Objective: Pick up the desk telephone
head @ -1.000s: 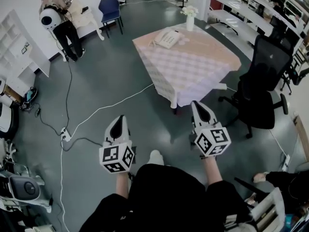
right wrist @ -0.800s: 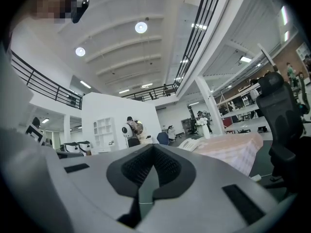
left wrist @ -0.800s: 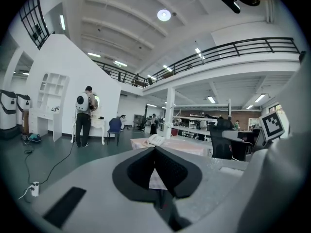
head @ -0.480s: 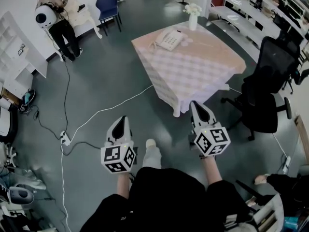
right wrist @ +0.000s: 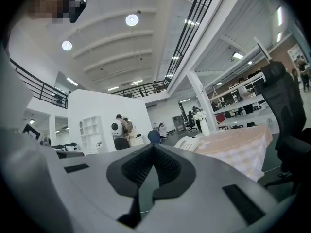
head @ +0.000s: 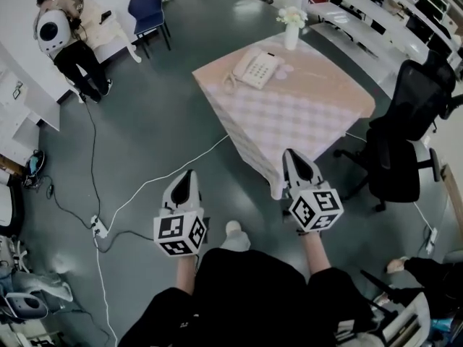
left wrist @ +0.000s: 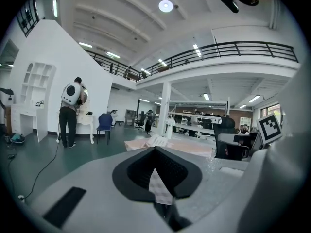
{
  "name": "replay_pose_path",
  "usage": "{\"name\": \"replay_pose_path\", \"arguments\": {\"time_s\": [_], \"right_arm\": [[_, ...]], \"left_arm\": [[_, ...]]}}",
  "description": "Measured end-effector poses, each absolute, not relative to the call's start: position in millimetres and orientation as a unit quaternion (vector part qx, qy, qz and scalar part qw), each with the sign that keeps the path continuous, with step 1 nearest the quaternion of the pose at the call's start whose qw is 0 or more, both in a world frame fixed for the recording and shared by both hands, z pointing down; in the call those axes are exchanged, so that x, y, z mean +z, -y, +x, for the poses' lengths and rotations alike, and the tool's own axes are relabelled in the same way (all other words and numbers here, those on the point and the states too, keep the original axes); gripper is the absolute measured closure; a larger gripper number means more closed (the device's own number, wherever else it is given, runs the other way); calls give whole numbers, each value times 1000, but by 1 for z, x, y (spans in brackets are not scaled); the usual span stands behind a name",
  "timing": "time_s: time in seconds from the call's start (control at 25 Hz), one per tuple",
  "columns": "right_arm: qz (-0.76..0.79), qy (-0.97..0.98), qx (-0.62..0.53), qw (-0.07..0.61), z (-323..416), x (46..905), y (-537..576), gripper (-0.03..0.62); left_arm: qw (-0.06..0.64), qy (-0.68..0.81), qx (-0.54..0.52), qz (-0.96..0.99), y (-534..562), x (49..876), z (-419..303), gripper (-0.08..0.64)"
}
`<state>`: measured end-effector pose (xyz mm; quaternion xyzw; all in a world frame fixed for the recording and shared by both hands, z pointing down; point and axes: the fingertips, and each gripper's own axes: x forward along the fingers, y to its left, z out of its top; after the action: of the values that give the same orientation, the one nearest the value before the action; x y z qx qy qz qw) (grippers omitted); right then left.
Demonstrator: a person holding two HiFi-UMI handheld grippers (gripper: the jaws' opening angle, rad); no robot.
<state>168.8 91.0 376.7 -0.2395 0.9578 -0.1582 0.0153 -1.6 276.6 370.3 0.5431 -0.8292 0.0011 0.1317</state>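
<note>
A white desk telephone [head: 256, 68] sits near the far left corner of a table with a pink checked cloth [head: 304, 118]. It shows small in the left gripper view [left wrist: 158, 141] and in the right gripper view [right wrist: 187, 143]. My left gripper [head: 186, 181] is shut and empty, held over the floor well short of the table. My right gripper [head: 295, 161] is shut and empty too, its tip near the table's near corner. In both gripper views the jaws meet with nothing between them.
A vase of white flowers [head: 291, 26] stands behind the phone. A black office chair [head: 401, 147] is right of the table. A white cable [head: 170, 171] and a power strip [head: 99, 227] lie on the floor at left. A person [head: 64, 45] stands at a far desk, beside a blue chair [head: 147, 11].
The table and phone have drawn closer and lower in the head view as I walk toward them. Both grippers stay shut and keep their place ahead of me.
</note>
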Motion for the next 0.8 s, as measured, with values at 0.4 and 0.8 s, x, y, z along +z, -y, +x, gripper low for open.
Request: {"name": "replay_pose_path", "arguments": {"time_s": [0.4,0.8], "right_arm": [[-284,-943,-170,17,102,386,-51,600],[-308,-934,-181,16,68,393,-36,600]], "left_arm": [[142,805,1,576,-226,380,-83,560],[139,781,1,609,-188,381,-113,560]]}}
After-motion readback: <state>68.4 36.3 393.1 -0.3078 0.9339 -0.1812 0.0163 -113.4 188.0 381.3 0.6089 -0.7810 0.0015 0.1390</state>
